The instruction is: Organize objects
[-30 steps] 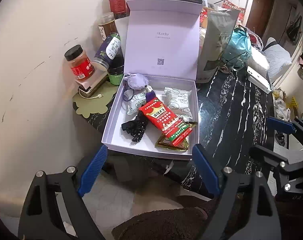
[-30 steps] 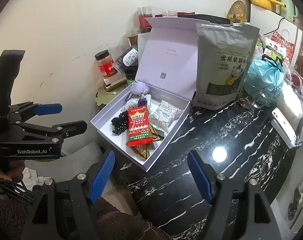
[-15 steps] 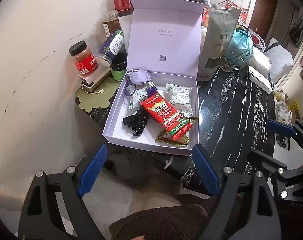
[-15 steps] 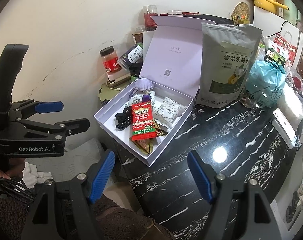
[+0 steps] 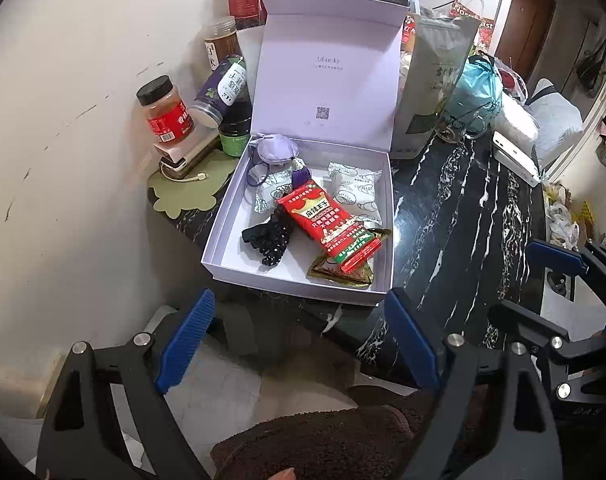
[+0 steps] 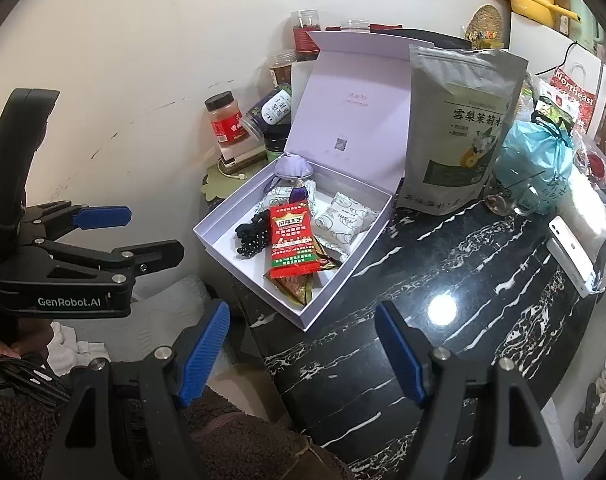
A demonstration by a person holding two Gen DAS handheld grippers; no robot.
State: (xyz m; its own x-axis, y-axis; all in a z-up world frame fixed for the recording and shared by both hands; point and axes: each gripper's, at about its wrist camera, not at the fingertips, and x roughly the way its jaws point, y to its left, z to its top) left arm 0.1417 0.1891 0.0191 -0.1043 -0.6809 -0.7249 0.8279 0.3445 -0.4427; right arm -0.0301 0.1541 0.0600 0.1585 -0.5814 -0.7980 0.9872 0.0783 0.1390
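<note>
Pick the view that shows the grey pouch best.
Right wrist. The grey pouch stands there face-on, its label readable, beside the open box. The left wrist view catches it edge-on behind the box lid, its label mostly hidden.

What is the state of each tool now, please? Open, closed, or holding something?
Left tool: open, holding nothing, in front of the lavender box.
Right tool: open, holding nothing, above the black marble table.

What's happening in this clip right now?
A person holds a tool in each hand before an open lavender box on a black marble table. The left tool and right tool are both open and empty. A red snack packet, white sachets, a black hair tie and a lavender pouch lie inside, untouched.
</note>
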